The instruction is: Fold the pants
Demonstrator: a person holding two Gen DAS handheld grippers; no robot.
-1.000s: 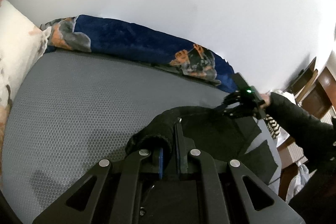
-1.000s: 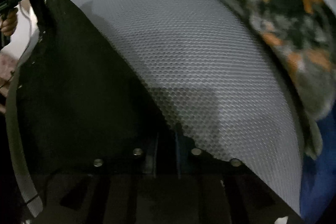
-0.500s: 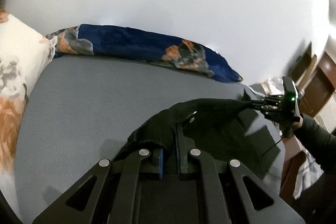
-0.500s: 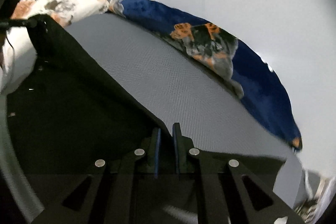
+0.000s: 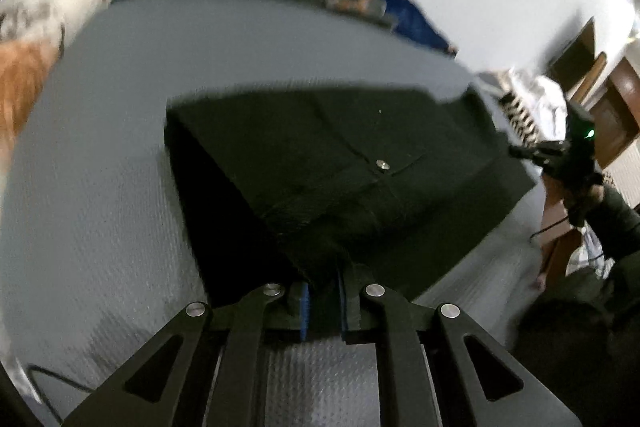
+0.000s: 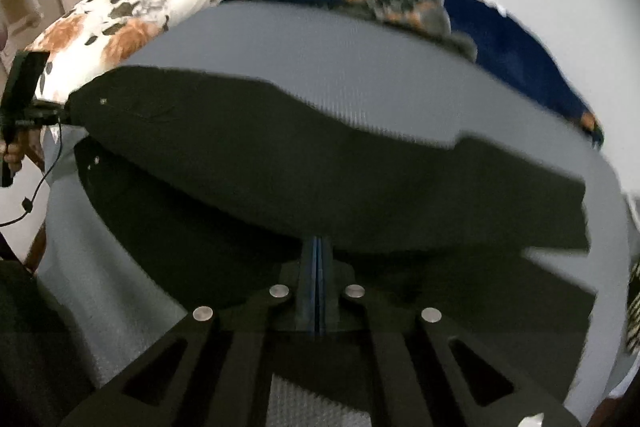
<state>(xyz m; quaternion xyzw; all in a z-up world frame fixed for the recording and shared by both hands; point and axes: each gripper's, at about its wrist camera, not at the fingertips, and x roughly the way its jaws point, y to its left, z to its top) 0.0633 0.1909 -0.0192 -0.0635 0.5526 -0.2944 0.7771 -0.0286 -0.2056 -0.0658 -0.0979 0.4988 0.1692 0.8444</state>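
Note:
Black pants [image 5: 340,163] hang stretched in the air above a grey bed, held at the waistband between both grippers. A metal waist button [image 5: 383,165] faces the left wrist camera. My left gripper [image 5: 323,291] is shut on one corner of the waistband. My right gripper [image 6: 317,263] is shut on the other corner; the pants [image 6: 320,167] spread across its view. The right gripper also shows in the left wrist view [image 5: 520,151], and the left gripper shows in the right wrist view [image 6: 60,115].
The grey textured mattress [image 5: 100,187] lies below. A blue and orange blanket [image 6: 480,19] runs along the white wall. A white floral pillow [image 6: 120,23] sits at the bed's end. Wooden furniture [image 5: 612,107] stands beyond the bed's right side.
Both grippers have lifted and pulled apart, so the pants went from bunched on the bed to stretched flat in the air. The waist button now faces the left camera.

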